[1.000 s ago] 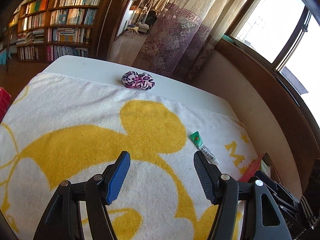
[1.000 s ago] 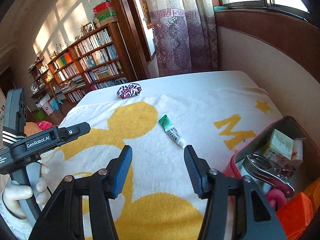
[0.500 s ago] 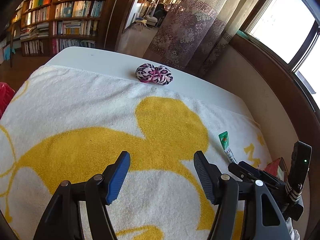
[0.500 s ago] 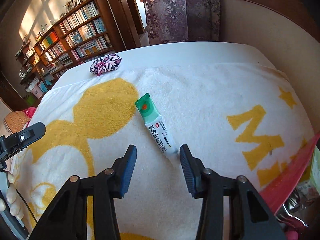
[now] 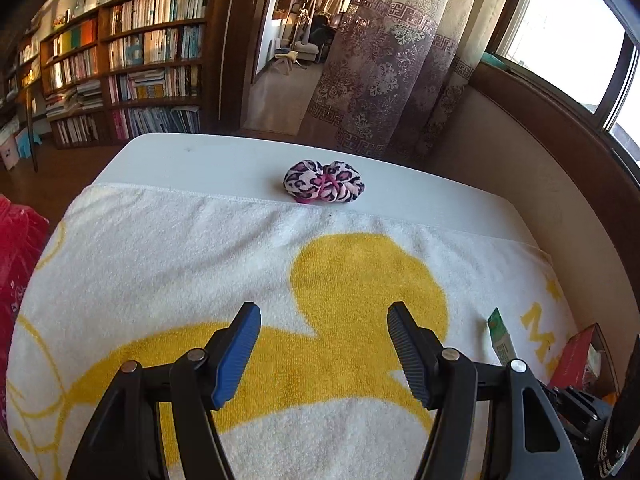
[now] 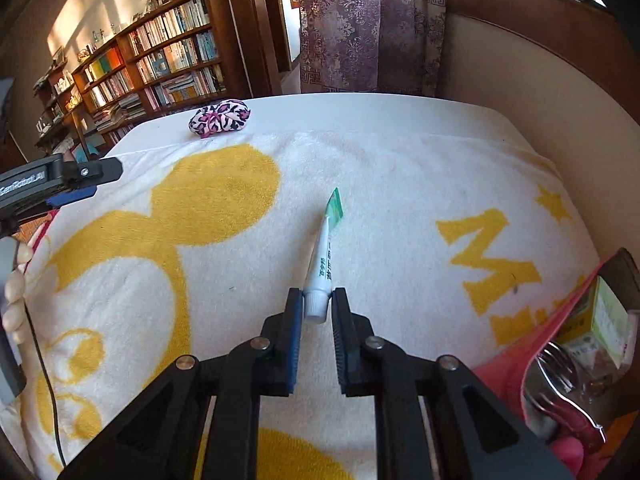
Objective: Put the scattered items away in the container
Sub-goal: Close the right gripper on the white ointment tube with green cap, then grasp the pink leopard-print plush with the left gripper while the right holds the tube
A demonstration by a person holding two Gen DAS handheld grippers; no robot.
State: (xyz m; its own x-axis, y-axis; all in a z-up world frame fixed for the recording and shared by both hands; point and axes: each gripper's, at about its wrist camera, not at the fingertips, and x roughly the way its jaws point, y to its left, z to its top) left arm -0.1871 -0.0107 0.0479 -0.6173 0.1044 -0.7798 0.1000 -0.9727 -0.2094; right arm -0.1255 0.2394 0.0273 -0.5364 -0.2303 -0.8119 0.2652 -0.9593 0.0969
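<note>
R gripper (image 6: 316,312) clamped on white-green tube's (image 6: 322,260) cap end, tube pointing straight ahead; pink-rimmed container (image 6: 560,320) lies right. L gripper (image 5: 322,354) half-open, empty.

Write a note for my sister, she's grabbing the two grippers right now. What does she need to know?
Right gripper: shut on the cap end of the white and green tube, which points away over the towel.
Left gripper: open, nothing between its fingers, above the towel's yellow print.
Leopard-print scrunchie: at the far edge of the towel, on the white table, untouched.
Container: to the right, pink-edged, already holding a small box, a metal clip and other bits.
Done: tube gripped.
Left: carry the tube into the container, then fetch the scrunchie and put it in too.
</note>
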